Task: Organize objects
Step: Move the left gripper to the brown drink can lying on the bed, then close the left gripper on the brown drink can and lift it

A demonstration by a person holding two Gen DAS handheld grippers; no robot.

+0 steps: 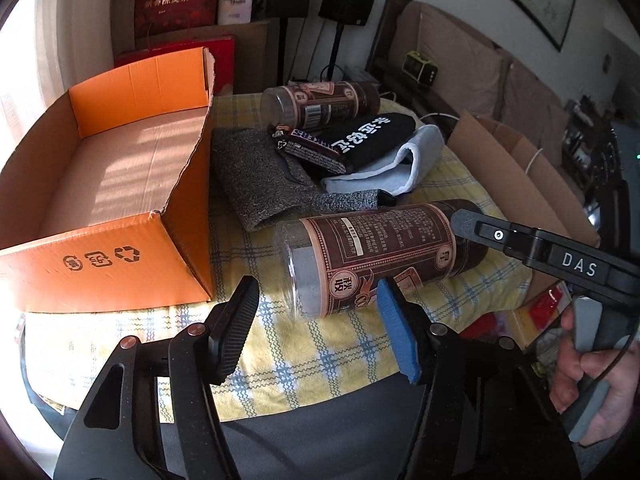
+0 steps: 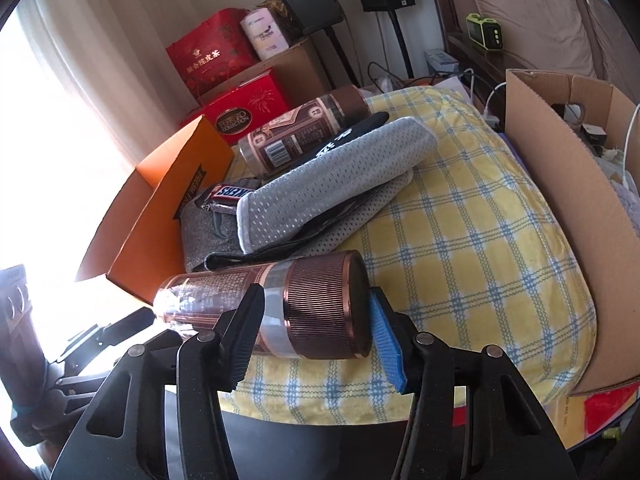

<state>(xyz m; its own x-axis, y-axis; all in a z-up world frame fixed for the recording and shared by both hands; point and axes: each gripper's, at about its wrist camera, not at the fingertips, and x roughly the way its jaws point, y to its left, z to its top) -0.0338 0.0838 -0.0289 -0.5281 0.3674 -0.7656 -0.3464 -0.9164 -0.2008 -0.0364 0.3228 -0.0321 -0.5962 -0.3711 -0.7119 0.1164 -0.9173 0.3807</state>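
A brown-labelled plastic jar [image 1: 380, 248] [image 2: 208, 296] lies on its side on the yellow checked cloth [image 1: 320, 356]. My left gripper [image 1: 317, 281] stands open just short of the jar's clear base, and its black pad is not touching the jar. My right gripper [image 2: 315, 290] is open over the ribbed brown lid [image 2: 320, 312]. Its black finger [image 1: 464, 224] crosses the jar's neck and the blue finger sits beside the lid's flat end. Behind lie a second jar [image 1: 320, 104], a Snickers bar [image 1: 312, 146], and grey [image 1: 256, 176], black [image 1: 368, 136] and pale mesh [image 1: 416, 160] cloths.
An orange cardboard box [image 1: 120, 268] [image 2: 160, 216], nothing in it, stands left of the pile. A brown cardboard box [image 1: 512, 176] [image 2: 560, 184] borders the cloth on the right. Red gift boxes [image 2: 240, 112] and speakers stand behind. A hand [image 1: 592, 380] holds the right gripper's handle.
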